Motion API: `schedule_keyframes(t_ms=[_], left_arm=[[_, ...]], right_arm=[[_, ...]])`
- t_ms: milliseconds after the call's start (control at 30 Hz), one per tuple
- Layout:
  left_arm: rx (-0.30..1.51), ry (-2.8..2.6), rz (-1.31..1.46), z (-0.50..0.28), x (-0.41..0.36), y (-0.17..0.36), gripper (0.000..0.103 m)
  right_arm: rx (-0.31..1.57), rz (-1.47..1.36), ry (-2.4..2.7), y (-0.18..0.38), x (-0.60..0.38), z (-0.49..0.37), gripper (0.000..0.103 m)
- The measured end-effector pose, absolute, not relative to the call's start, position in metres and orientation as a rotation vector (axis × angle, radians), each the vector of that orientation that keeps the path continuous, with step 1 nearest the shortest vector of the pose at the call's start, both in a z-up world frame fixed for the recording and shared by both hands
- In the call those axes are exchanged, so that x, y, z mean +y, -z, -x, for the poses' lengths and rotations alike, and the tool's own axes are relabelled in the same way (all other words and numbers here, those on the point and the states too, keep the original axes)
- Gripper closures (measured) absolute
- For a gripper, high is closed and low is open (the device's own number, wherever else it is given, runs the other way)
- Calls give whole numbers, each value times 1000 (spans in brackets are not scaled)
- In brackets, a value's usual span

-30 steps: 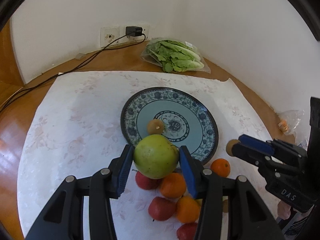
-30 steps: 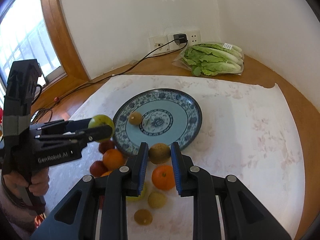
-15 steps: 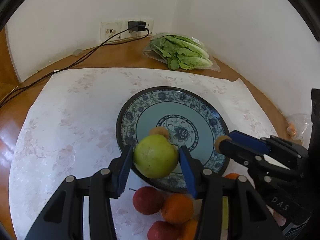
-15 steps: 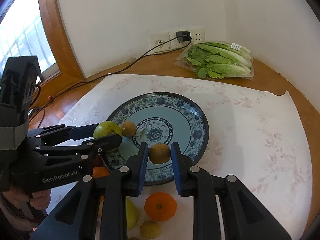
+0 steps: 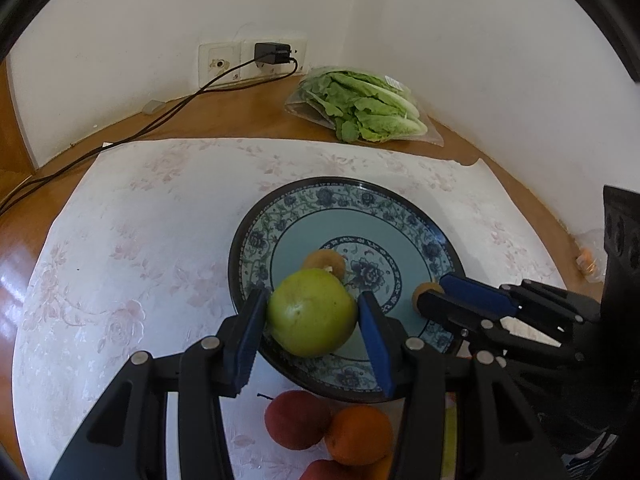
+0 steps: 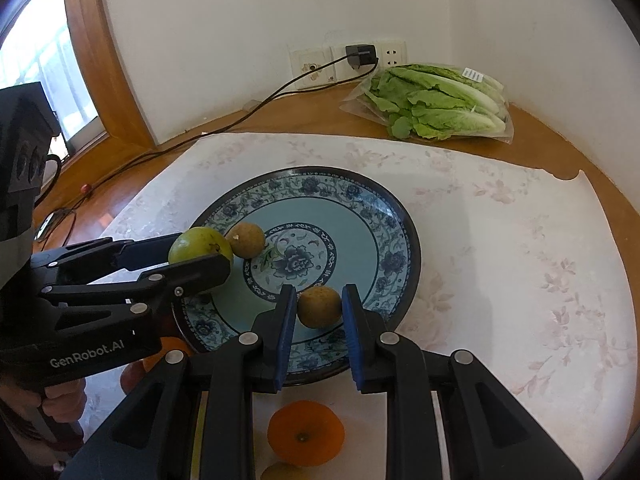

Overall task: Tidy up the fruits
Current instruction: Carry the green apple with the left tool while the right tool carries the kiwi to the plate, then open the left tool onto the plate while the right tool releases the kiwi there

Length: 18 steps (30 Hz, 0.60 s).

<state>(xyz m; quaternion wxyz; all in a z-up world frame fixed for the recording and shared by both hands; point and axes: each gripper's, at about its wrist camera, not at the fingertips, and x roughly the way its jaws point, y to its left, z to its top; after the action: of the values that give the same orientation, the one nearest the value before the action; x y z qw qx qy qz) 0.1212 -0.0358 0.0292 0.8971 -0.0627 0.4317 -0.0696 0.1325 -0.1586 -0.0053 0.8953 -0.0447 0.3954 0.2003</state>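
My left gripper (image 5: 312, 318) is shut on a green apple (image 5: 312, 312) and holds it over the near left rim of the blue patterned plate (image 5: 404, 216). My right gripper (image 6: 319, 308) is shut on a small brown fruit (image 6: 319, 306) over the plate's near edge (image 6: 384, 208). A second small brown fruit (image 6: 246, 240) lies on the plate beside the apple (image 6: 199, 245). Red fruits (image 5: 296, 418) and oranges (image 5: 358, 434) lie on the cloth in front of the plate. The right gripper also shows in the left wrist view (image 5: 430, 294).
A bagged lettuce (image 6: 436, 102) lies at the back by the wall. A black charger (image 6: 362, 55) sits in the wall socket and its cable (image 5: 160, 120) runs left across the wooden table. A pale floral cloth (image 6: 520, 248) lies under the plate. An orange (image 6: 306, 432) lies below my right gripper.
Both grippers have moved forward from above the fruit pile to over the plate, each carrying its fruit. The plate and the fruit on it have not moved.
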Motion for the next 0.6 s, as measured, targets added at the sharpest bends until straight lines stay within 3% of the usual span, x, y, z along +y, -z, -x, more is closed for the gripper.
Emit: schedule_keyframes(t_ms=[400, 600], left_arm=[[903, 147, 112, -122, -37, -30, 53], [902, 125, 95, -120, -36, -34, 40]], right_arm=[[836, 79, -431, 6, -156, -132, 79], [837, 82, -432, 4, -154, -131, 70]])
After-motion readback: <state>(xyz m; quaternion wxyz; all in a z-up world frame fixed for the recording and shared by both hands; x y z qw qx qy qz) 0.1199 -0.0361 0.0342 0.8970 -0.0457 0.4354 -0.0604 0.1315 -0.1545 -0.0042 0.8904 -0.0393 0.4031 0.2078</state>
